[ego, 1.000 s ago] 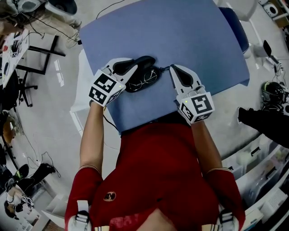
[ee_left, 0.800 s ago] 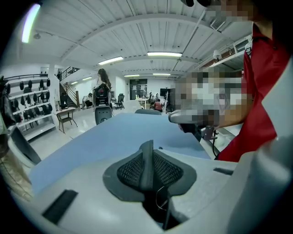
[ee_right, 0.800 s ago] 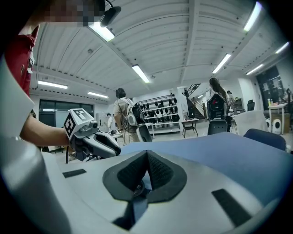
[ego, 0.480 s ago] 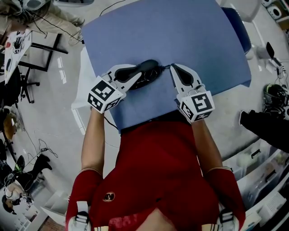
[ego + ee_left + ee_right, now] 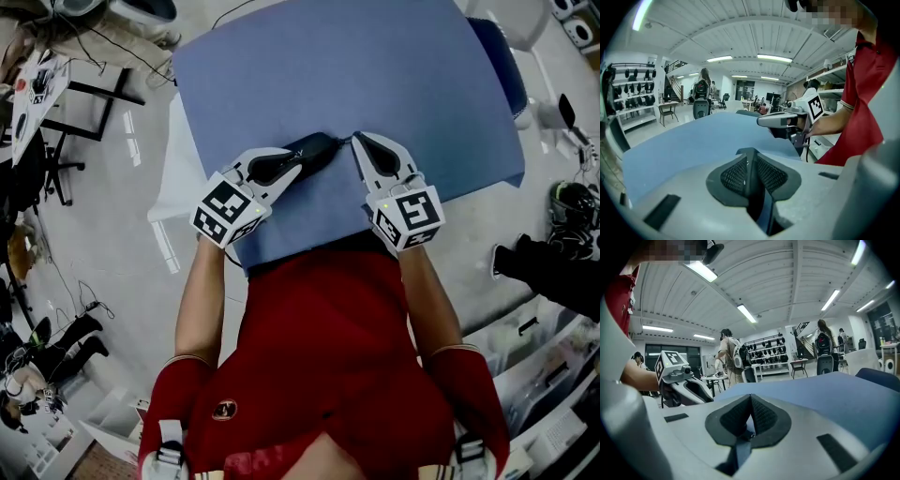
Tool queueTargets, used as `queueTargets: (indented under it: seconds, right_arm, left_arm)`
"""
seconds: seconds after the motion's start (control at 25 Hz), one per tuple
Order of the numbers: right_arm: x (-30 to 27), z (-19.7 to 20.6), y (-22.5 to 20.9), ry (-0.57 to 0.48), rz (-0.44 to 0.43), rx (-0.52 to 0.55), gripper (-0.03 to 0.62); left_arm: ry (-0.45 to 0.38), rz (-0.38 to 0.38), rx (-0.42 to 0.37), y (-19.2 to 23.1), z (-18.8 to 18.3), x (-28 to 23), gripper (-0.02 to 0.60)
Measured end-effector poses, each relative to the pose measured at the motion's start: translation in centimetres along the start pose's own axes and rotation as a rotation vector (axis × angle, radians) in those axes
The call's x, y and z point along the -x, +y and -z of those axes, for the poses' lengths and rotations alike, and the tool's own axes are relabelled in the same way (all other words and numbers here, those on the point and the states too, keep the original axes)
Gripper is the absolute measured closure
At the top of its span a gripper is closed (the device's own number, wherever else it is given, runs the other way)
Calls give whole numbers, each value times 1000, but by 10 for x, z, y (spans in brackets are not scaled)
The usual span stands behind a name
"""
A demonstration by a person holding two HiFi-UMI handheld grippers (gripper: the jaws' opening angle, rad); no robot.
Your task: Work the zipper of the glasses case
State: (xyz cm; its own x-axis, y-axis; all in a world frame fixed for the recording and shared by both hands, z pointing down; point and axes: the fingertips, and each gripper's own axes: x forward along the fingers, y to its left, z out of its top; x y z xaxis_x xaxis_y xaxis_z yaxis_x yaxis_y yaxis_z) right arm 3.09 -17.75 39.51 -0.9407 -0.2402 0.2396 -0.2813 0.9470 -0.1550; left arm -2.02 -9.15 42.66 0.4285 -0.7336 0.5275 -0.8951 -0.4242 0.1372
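Two tools are in your hands, one each, both low over one blue bench (image 5: 394,75). One black case (image 5: 317,147) lies on it near the front edge, between the two tool tips, and it looks folded shut from above. Your left tool (image 5: 292,161) comes in at a slant from the left and is part closed, its two mesh pads (image 5: 733,176) clamped on a dark edge of the case. Your right tool (image 5: 357,141) points at the case's right end with its two pads pressed fully together, and one small dark bit, seemingly the zipper pull (image 5: 745,434), is pinched at their base. A thin dark line runs from that tip to the case. Two marker cubes show in the head view, one on each tool: the left cube (image 5: 230,211) tilted, the right cube (image 5: 408,217) nearly square to the camera. Each tool is in plain sight of the other's camera, near but not touching. Behind the bench the room holds racks (image 5: 771,345) of dark gear, and at least two people (image 5: 727,355) stand by them.
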Motion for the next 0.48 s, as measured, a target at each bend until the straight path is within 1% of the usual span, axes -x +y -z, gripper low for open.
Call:
queueTargets:
  seconds: [0.08, 0.24, 0.36, 0.48]
  right_arm:
    - [-5, 1, 0, 10, -14, 8, 597]
    - [-15, 3, 4, 37, -56, 40, 597]
    - [-22, 5, 5, 63, -95, 75, 597]
    - [-27, 10, 6, 96, -150, 116, 595]
  left_arm:
    - [35, -35, -23, 3, 4, -2, 517]
    - [111, -91, -94, 6, 8, -6, 517]
    - [158, -99, -128, 3, 16, -12, 518]
    - [197, -102, -152, -3, 24, -17, 535]
